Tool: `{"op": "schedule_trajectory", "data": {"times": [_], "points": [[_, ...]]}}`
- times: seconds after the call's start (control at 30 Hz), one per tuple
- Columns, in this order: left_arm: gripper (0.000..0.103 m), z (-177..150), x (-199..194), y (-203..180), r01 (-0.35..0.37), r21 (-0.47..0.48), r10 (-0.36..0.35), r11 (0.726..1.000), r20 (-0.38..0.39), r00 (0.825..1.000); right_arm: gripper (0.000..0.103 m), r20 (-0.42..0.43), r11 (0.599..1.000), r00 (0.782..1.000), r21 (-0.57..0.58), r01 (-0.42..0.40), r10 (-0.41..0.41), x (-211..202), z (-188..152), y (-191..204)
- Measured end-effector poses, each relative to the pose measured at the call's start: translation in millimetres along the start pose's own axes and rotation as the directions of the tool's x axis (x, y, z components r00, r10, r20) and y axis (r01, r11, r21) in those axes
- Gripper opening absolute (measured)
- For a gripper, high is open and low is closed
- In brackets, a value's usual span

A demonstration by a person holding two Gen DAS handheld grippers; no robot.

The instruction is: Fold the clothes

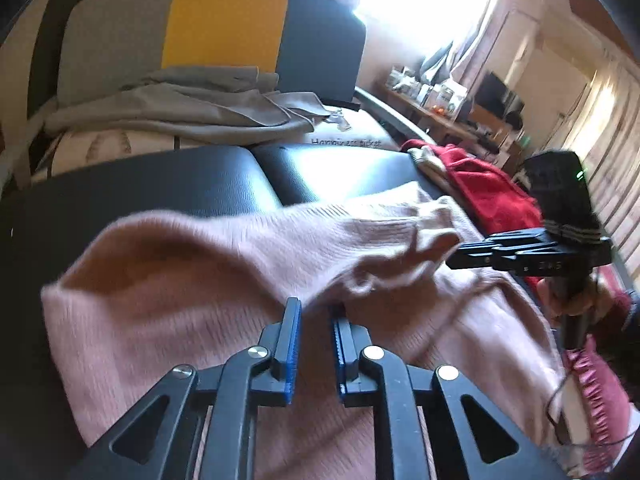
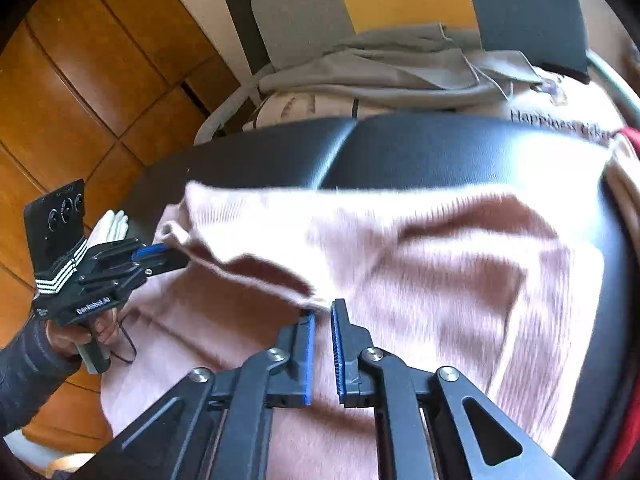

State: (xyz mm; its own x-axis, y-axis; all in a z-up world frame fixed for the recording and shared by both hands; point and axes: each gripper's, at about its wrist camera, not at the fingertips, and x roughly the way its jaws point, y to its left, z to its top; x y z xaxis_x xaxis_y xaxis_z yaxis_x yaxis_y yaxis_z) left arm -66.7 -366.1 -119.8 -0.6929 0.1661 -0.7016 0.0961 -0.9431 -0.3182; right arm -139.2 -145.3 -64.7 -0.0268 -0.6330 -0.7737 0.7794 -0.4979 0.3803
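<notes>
a pink ribbed sweater lay rumpled across the black padded desk, filling mid-frame. left gripper and right gripper fingers stood slightly apart, gripping nothing.

left gripper: jaws slightly parted, angled down | right gripper: jaws slightly parted, angled down | both hand-held, side by side

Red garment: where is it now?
Left wrist view, right of centre: the red garment lies on the black padded surface, just beyond the pink sweater.
</notes>
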Motion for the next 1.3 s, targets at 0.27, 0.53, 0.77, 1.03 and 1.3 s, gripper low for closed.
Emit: {"op": "schedule_trajectory", "data": {"times": [0.27, 0.53, 0.77, 1.03, 1.3], "points": [[0.019, 23.8, -28.3, 4.7, 0.052, -0.141, -0.033, 0.989, 0.138, 0.99, 0.014, 0.123, 0.999, 0.992, 0.054, 0.001, -0.008, -34.9, 9.0, 10.4], [0.02, 16.0, 51.0, -33.8, -0.063, 0.046, 0.066, 0.997, -0.067, 0.996, 0.014, 0.028, 0.992, 0.993, -0.042, 0.116, -0.115, 36.4, 17.4, 47.8], [0.019, -13.5, 52.9, -18.8, -0.031, -0.005, 0.031, 1.0, 0.018, 0.999, 0.014, 0.176, 0.973, 0.972, -0.142, 0.182, -0.156, 32.1, -29.7, 41.4], [0.019, -10.4, 57.2, -26.0, -0.104, 0.022, 0.103, 0.994, 0.037, 0.994, 0.014, 0.192, 0.962, 0.96, -0.143, 0.234, -0.205, 40.5, -24.6, 43.6], [0.019, -4.1, 64.4, -33.9, -0.18, 0.058, 0.178, 0.982, 0.044, 0.983, 0.014, 0.2, 0.954, 0.949, -0.13, 0.272, -0.243, 45.4, -20.0, 48.2]]}}
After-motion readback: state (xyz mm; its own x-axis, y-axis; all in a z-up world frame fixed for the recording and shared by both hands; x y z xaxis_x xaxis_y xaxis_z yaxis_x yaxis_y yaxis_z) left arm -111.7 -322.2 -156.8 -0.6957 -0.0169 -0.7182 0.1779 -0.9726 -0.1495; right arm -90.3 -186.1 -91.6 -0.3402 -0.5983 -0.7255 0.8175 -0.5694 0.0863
